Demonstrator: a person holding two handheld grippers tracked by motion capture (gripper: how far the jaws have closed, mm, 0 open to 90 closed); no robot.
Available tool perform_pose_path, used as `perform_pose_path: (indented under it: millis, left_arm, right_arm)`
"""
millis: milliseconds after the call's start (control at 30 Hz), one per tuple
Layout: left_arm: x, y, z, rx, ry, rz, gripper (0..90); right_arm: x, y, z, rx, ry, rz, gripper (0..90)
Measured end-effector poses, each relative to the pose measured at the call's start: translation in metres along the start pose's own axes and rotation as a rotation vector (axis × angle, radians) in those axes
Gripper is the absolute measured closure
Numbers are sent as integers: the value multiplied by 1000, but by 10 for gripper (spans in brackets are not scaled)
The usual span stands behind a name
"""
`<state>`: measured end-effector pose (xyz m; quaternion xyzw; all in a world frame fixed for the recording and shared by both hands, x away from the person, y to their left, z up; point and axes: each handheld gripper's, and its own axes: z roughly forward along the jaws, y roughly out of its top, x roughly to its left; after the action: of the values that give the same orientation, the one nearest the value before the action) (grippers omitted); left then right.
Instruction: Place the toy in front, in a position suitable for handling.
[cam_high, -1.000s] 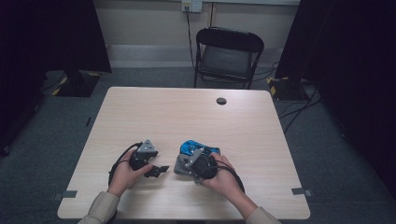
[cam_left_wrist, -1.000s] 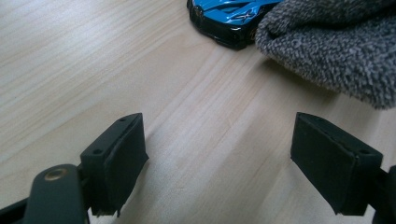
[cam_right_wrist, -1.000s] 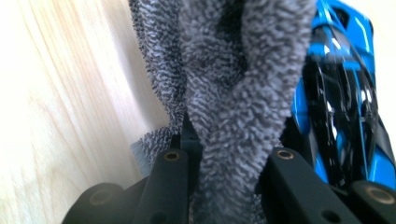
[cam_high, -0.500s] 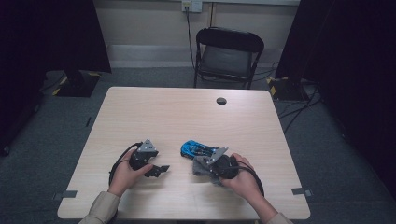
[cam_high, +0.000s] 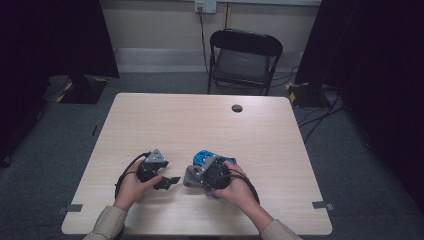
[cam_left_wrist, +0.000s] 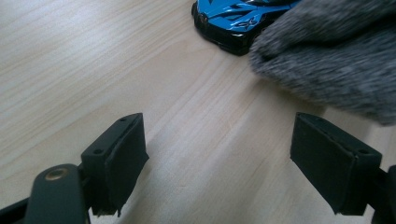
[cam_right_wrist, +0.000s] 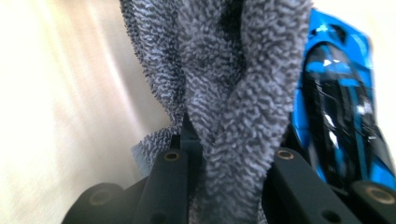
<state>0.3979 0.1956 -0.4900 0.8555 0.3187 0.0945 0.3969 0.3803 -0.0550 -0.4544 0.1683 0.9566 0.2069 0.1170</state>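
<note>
A blue toy car (cam_high: 204, 157) sits on the wooden table (cam_high: 210, 120), its nose showing in the left gripper view (cam_left_wrist: 233, 21). My right gripper (cam_high: 199, 175) is shut on a grey terry cloth (cam_high: 191, 178), which bunches between its jaws (cam_right_wrist: 229, 158) and hangs against the car's left side (cam_right_wrist: 341, 107). The cloth (cam_right_wrist: 219, 70) hides part of the car. My left gripper (cam_high: 172, 181) rests low on the table just left of the cloth, open, with bare wood between its fingers (cam_left_wrist: 219, 154). In that view the cloth (cam_left_wrist: 327, 51) lies just ahead and to the right.
A round cable hole (cam_high: 237, 108) lies near the table's far edge. A black folding chair (cam_high: 244, 60) stands behind the table. Cables trail from both grippers near the front edge.
The right gripper swung to the right with the cloth, uncovering the car, then came back left against it. The left gripper has stayed in place.
</note>
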Motion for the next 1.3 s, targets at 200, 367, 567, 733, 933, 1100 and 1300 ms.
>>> perform_pose_path:
  millis: [200, 367, 567, 733, 933, 1100, 1300]
  left_arm:
    - [1, -2, 2, 5, -5, -3, 182]
    - [-2, 1, 4, 4, -7, 3, 182]
    - [-5, 4, 8, 2, -23, 14, 181]
    - [-7, 7, 12, -2, -30, 24, 181]
    - [-10, 9, 14, 3, -38, 27, 181]
    - [-11, 10, 15, 1, -38, 31, 181]
    - [-13, 11, 14, -3, -35, 29, 181]
  right_arm:
    - [-7, -6, -2, 15, -4, 27, 760]
    - [-13, -18, -7, 7, 1, 54, 760]
    - [-15, -31, -13, -5, -3, 70, 759]
    - [-19, -46, -19, -14, -4, 91, 758]
    - [-21, -57, -24, -3, -17, 99, 758]
    - [-24, -68, -30, 3, -25, 112, 758]
    - [-26, -78, -35, 15, -36, 123, 758]
